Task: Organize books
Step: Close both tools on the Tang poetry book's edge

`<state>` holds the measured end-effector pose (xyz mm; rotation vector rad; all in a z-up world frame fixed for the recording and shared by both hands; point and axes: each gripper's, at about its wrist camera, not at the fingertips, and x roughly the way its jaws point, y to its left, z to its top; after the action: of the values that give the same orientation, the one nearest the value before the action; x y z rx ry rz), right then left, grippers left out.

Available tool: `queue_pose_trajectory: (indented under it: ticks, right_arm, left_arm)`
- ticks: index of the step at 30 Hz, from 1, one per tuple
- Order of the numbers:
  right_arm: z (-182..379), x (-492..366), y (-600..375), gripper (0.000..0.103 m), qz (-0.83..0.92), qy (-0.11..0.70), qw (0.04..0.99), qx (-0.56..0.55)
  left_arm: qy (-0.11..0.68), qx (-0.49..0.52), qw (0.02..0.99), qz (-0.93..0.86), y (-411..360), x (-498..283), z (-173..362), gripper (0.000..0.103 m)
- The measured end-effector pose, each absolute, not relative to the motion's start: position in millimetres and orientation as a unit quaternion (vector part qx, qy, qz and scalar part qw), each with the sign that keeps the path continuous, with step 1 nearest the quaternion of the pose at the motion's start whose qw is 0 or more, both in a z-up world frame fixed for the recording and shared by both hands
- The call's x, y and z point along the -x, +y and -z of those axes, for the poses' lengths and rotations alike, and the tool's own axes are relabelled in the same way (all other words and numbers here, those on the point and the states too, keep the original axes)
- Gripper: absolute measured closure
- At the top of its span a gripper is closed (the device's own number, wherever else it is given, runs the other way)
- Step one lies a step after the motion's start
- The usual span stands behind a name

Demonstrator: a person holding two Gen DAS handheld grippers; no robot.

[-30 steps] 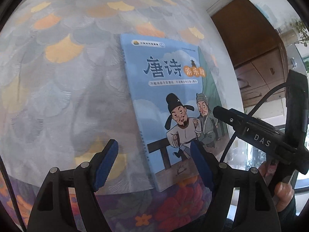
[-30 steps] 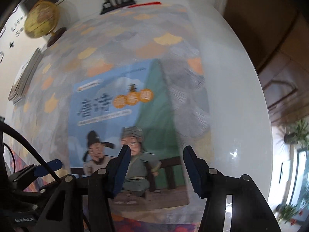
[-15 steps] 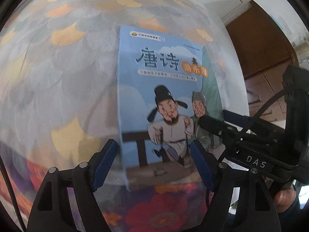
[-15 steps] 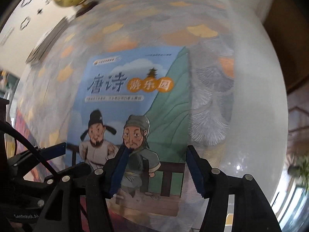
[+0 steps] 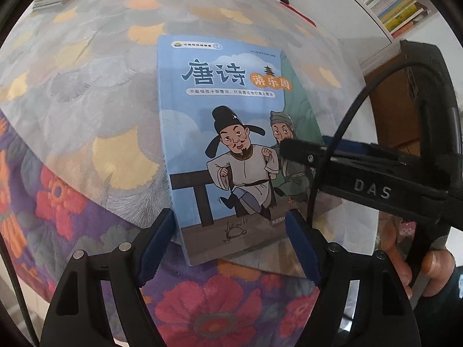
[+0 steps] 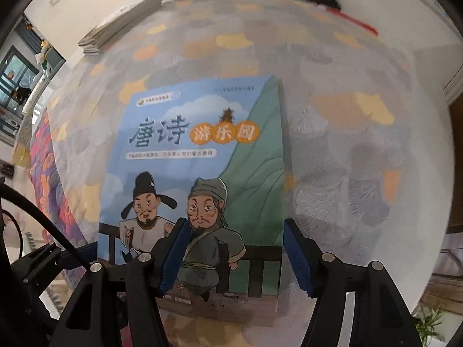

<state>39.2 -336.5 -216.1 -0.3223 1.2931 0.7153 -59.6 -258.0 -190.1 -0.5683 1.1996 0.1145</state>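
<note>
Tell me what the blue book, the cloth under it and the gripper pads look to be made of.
Blue book: paper with a smooth printed cover, judging by the crisp cartoon artwork and thin page edge.
Patterned cloth: seemingly woven fabric with a slight sheen; fan motifs show fine thread-like texture.
Right gripper and left gripper pads: blue, ribbed, probably rubber or soft plastic, on matte black plastic-looking fingers.

We note a round table [image 6: 361, 173] under a leaf-patterned cloth [image 5: 86, 86]; on it, one book [image 6: 202, 159] flat, a stack of books [image 6: 121, 26] at the far edge
</note>
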Motion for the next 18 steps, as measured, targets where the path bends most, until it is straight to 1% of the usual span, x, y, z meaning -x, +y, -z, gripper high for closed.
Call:
queue_pose_trajectory:
  ticks: [2,3,4,5,6,8,11,18]
  right_arm:
    - [220,-37,-342,0.033,-0.335,0.591,0.722,0.135]
    - [220,-34,-345,0.024,-0.341,0.588,0.722,0.133]
    - [222,-30,-346,0.011,-0.347,0.587,0.719,0.136]
    - [224,-25,-344,0.006,-0.352,0.589,0.713,0.146]
    - [227,-22,-337,0.004,-0.352,0.588,0.709,0.168]
    - [228,-20,-333,0.003,-0.343,0.589,0.711,0.176]
    - [228,-24,-332,0.0,-0.341,0.594,0.713,0.15]
    - [225,-29,-345,0.0,-0.337,0.595,0.718,0.126]
  left_arm:
    - [0.556,0.249,0.79,-0.062,-265,60,190,0.027]
    - [0.557,0.242,0.792,-0.066,-269,61,190,0.027]
    - [0.557,0.24,0.792,-0.069,-271,61,191,0.027]
    - [0.556,0.242,0.792,-0.074,-272,59,192,0.029]
    - [0.557,0.238,0.792,-0.076,-273,59,194,0.029]
    - [0.55,0.244,0.794,-0.079,-273,56,196,0.029]
    - [0.535,0.28,0.793,-0.077,-264,61,197,0.028]
    - [0.537,0.308,0.782,-0.074,-255,63,197,0.028]
